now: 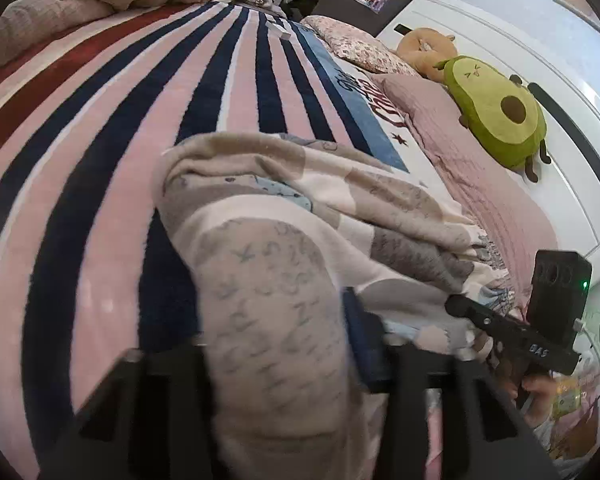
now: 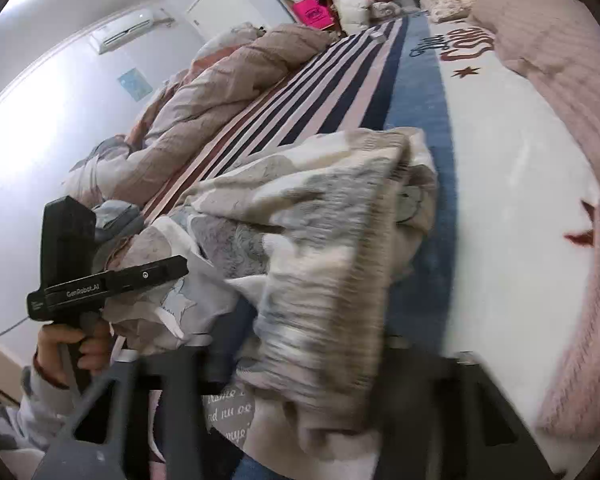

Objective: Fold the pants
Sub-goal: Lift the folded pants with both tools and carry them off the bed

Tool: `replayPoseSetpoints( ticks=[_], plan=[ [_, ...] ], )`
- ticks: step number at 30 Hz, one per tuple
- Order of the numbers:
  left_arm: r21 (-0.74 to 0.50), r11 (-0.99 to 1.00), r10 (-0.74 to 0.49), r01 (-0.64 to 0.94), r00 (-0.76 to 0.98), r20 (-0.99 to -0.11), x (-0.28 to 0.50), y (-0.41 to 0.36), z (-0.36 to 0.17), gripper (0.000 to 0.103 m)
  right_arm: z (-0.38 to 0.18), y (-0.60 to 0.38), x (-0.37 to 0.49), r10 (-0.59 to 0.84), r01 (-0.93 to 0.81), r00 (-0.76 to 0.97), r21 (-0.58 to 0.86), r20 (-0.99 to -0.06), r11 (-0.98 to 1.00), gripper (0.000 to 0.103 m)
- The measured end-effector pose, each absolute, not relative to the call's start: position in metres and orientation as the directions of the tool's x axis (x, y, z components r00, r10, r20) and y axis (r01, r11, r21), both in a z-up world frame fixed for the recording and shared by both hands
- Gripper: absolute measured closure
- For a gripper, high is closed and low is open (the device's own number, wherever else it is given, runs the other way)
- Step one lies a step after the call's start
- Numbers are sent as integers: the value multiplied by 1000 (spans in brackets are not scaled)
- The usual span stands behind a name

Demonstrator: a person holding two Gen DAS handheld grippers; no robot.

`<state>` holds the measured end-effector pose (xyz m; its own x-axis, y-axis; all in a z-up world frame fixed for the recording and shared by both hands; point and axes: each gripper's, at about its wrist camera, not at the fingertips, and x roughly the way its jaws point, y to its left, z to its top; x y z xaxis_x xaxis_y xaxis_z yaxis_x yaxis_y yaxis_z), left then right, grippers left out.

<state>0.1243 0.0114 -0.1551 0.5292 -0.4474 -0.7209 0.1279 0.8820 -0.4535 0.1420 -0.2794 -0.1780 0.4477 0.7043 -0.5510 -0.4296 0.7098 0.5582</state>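
Beige, grey and cream patchwork pants (image 1: 300,208), printed with small scribbled letters, lie bunched on the striped blanket (image 1: 112,128) of the bed, with one end lifted toward me. My left gripper (image 1: 276,360) has its fingers closed on a thick roll of that cloth, which fills the gap between them. My right gripper (image 2: 324,364) pinches another fold, blurred, draped over and between its fingers. On the left gripper's body, seen from the right wrist, I read "GenRobot.AI". Cloth under my right gripper carries cursive writing that I cannot make out. Beyond the pants, the blanket's white band shows red and dark lettering, too curved to read, with red stars. An avocado plush (image 1: 496,112) lies by the white headboard (image 1: 500,40).
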Motion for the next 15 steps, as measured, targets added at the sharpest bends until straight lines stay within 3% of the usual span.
replayPoseSetpoints(
  ticks=[3, 15],
  plan=[
    [-414, 898, -422, 148, 559, -714, 115, 5, -136, 84, -166, -284, 125, 719, -463, 475, 551, -507, 694, 85],
    [-338, 925, -366, 175, 653, -663, 78, -1, -71, 86, -119, -288, 96, 758, -533, 494, 540, -426, 651, 86]
  ],
)
